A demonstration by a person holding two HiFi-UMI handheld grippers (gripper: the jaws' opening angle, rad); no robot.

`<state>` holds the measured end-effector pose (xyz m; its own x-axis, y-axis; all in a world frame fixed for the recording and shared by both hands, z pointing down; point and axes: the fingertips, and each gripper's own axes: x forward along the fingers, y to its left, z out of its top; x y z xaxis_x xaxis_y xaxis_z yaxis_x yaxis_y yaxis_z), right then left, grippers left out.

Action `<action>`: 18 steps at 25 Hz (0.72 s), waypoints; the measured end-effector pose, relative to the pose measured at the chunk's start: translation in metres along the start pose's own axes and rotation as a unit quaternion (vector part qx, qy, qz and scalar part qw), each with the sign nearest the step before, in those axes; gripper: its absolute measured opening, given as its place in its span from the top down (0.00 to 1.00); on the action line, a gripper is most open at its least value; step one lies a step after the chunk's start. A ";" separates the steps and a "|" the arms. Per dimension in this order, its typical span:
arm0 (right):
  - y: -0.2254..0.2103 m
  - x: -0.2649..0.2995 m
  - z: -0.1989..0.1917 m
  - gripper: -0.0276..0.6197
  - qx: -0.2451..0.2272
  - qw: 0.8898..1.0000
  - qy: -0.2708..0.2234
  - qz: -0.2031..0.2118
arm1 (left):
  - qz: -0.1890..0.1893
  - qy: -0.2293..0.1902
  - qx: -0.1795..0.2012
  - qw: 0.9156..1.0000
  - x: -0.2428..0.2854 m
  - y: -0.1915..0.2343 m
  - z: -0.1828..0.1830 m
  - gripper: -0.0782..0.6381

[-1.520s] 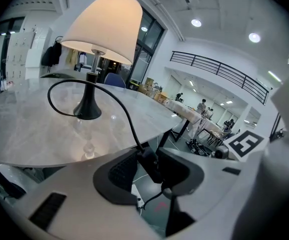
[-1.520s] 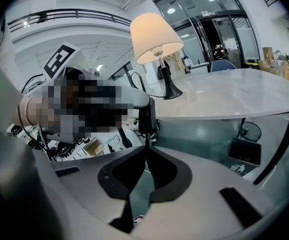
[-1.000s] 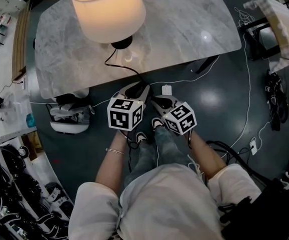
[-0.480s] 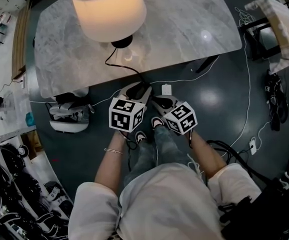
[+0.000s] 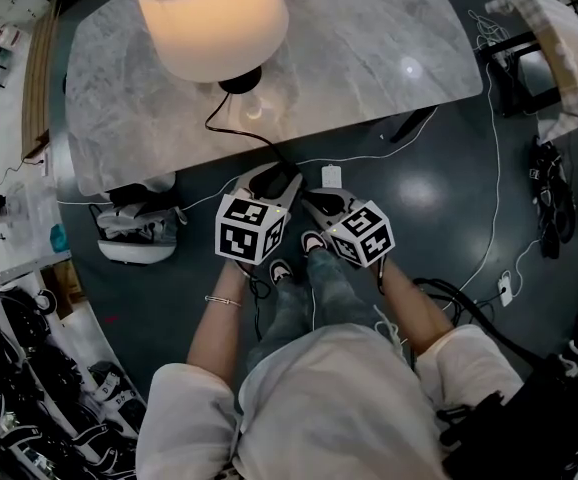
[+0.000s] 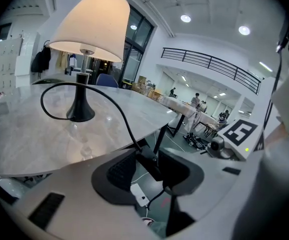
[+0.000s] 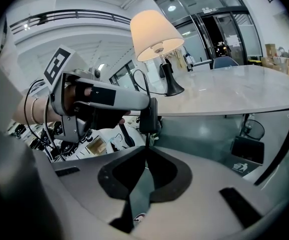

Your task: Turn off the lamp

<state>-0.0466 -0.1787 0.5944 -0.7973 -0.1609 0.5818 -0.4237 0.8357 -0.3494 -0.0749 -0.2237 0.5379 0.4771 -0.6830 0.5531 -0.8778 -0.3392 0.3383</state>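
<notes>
Lamp (image 5: 211, 18) glows on the bench (image 5: 369, 48), so nothing is done yet: your right claw (image 7: 146, 149) pinches the cord (image 6: 124, 120) below the hanging switch (image 7: 149, 115), which your left claw (image 6: 150, 160), jaws just opening, straddles without pressing.

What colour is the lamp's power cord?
Black. The cord shows best in the left gripper view, looping from the lamp base.

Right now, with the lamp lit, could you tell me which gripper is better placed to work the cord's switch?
Left. The left gripper, whose jaws have just been opening, straddles the switch on the cord. The right gripper is shut on the cord below it. The lamp is lit.
</notes>
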 end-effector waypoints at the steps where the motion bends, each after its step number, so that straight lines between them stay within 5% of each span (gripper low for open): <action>1: 0.000 0.000 0.000 0.93 0.000 1.000 0.000 0.001 | 0.003 0.000 0.003 1.000 0.000 0.000 0.000 0.70; 18: 0.002 -0.001 -0.002 0.93 -0.006 1.000 0.002 -0.002 | 0.006 -0.011 -0.027 1.000 -0.002 0.002 0.002 0.76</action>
<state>-0.0457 -0.1761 0.5945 -0.7942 -0.1615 0.5858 -0.4208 0.8417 -0.3384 -0.0777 -0.2241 0.5358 0.4653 -0.7007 0.5409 -0.8793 -0.2958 0.3732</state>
